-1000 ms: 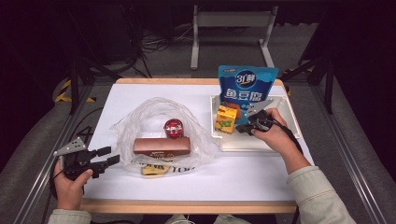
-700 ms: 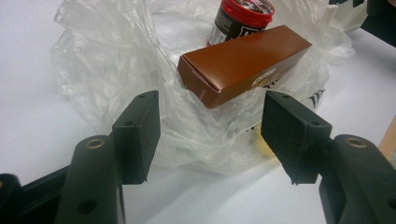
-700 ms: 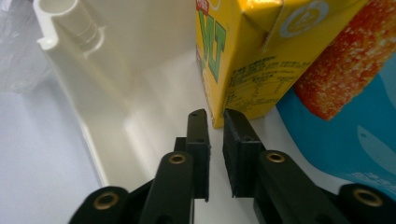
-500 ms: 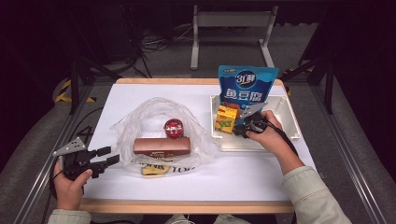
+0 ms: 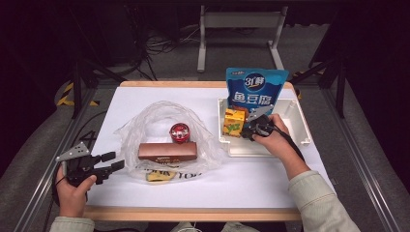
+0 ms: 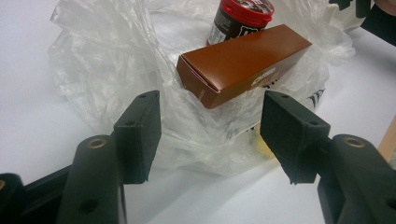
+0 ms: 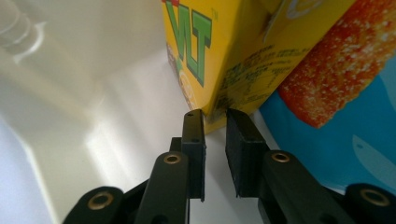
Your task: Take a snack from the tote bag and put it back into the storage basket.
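Note:
In the white tray a yellow drink carton stands against a blue snack pouch. My right gripper points at the carton from the right. In the right gripper view the gripper has a narrow gap between its pads, which have just been closing. Nothing is between them, and the carton has its lower corner just past the tips. My left gripper rests open at the table's front left, aimed at a clear plastic bag. On the bag lie a brown box and a red-lidded jar.
A yellow packet peeks from under the bag's front. The left gripper view shows the brown box, the jar and the bag ahead of the wide jaws. The pouch and tray wall flank the carton.
My right hand has shifted left inside the tray, toward the yellow carton. The left hand and gripper have stayed where they were.

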{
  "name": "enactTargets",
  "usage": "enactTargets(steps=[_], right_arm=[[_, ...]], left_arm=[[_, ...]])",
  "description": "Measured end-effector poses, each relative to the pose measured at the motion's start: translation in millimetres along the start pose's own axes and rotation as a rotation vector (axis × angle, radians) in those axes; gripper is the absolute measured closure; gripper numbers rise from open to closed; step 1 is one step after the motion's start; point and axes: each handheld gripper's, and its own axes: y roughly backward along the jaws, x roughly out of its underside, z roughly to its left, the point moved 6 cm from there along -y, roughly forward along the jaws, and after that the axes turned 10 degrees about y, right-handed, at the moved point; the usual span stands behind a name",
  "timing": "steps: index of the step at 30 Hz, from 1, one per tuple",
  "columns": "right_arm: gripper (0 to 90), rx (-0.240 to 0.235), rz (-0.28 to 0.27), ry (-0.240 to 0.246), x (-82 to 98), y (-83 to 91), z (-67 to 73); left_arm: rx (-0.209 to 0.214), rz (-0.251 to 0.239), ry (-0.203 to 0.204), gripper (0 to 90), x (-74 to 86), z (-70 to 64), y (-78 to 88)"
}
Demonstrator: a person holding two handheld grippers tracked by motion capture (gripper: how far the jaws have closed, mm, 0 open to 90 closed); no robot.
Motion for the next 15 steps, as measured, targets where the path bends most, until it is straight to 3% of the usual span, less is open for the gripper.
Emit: enactTargets(steps=[8,15], right_arm=[[79.2,0.004,-0.003,-0.013,-2.0,-3.6,-3.9],[79.3,0.019,0.006,0.003,-7.5,-7.1,-5.1]], left_arm=[[0.003,0.0,-0.004,39.2,-0.3,0.1,-0.4],[0.004,-0.001,-0.005,39.2,-0.5,0.1,-0.7]])
